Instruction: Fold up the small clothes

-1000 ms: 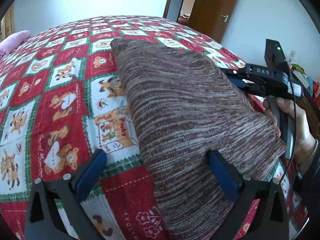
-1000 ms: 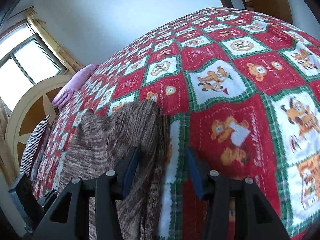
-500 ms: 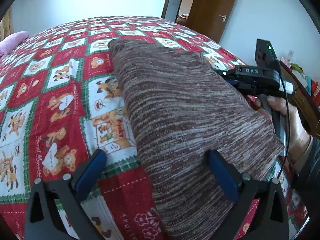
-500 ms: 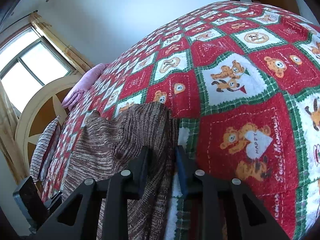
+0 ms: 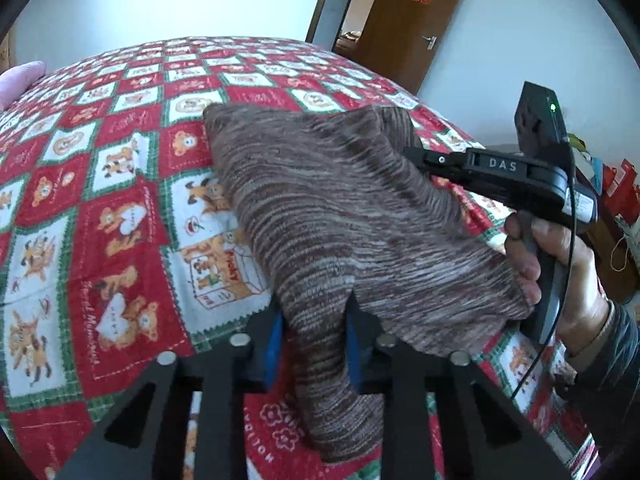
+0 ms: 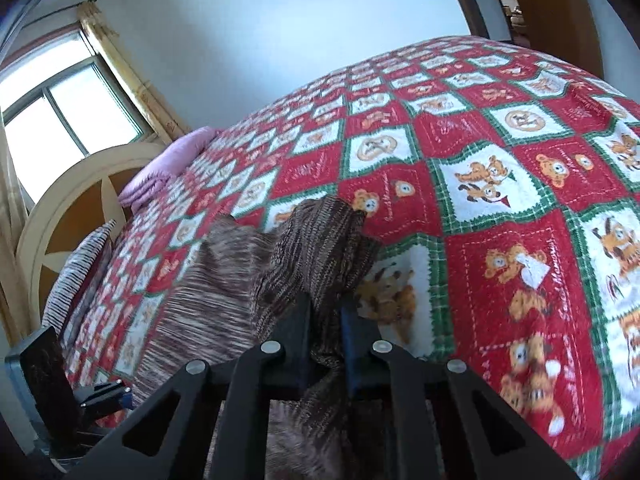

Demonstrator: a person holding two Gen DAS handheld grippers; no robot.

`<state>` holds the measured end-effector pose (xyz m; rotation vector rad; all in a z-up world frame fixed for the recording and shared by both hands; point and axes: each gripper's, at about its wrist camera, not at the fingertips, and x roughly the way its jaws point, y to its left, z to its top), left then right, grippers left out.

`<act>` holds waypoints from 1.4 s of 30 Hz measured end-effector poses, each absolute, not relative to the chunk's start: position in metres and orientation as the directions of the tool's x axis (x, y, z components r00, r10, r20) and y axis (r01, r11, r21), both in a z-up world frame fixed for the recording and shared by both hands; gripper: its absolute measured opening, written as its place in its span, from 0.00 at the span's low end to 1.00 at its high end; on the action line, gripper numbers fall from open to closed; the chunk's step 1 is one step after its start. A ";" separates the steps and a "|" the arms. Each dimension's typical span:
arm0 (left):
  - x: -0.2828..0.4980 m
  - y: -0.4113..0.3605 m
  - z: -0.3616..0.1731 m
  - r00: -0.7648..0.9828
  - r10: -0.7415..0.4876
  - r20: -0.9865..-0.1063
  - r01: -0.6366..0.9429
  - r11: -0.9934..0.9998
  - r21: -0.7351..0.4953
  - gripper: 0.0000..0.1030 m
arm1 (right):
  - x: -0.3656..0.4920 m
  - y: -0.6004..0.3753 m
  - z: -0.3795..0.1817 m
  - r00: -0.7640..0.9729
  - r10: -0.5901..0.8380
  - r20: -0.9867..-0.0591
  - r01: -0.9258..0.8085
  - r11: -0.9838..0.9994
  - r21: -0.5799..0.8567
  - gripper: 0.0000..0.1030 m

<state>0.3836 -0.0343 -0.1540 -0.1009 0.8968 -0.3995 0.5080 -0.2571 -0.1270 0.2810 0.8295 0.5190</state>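
Note:
A brown striped knit garment (image 5: 340,216) lies on the bed's red-and-white bear quilt (image 5: 100,184). My left gripper (image 5: 314,344) is shut on its near edge, with the cloth pinched between the blue pads. My right gripper (image 6: 325,334) is shut on the garment's (image 6: 320,240) other near corner and lifts it off the quilt (image 6: 500,184). The right gripper also shows in the left wrist view (image 5: 416,156), held by a hand at the garment's right side. The garment's far end rests on the quilt.
A pink pillow (image 6: 160,176) and a striped cushion (image 6: 76,264) lie by the cream headboard (image 6: 60,208) under a window. A brown door (image 5: 420,16) stands behind the bed. The left gripper's body (image 6: 52,392) shows at the right wrist view's lower left.
Both grippers have closed on the garment's edges; the left was wide open before. The gripped right corner is now raised and bunched, so the garment no longer lies flat.

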 end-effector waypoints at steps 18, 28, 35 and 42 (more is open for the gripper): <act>0.349 0.000 -0.136 0.618 -0.360 -0.699 0.259 0.932 -0.252 0.59 | 0.468 -0.235 -0.093 0.606 0.513 -0.608 -0.331 0.857 0.394 0.12; 0.380 -0.020 -0.166 0.558 -0.469 -0.684 0.304 0.883 -0.358 0.12 | 0.485 -0.257 -0.098 0.600 0.508 -0.618 -0.316 0.860 0.400 0.11; 0.354 0.005 -0.131 0.590 -0.509 -0.627 0.332 0.860 -0.387 0.10 | 0.482 -0.258 -0.089 0.595 0.556 -0.580 -0.336 0.828 0.449 0.11; 0.313 0.038 -0.110 0.635 -0.461 -0.620 0.319 0.887 -0.333 0.09 | 0.466 -0.228 -0.079 0.552 0.602 -0.577 -0.375 0.797 0.473 0.11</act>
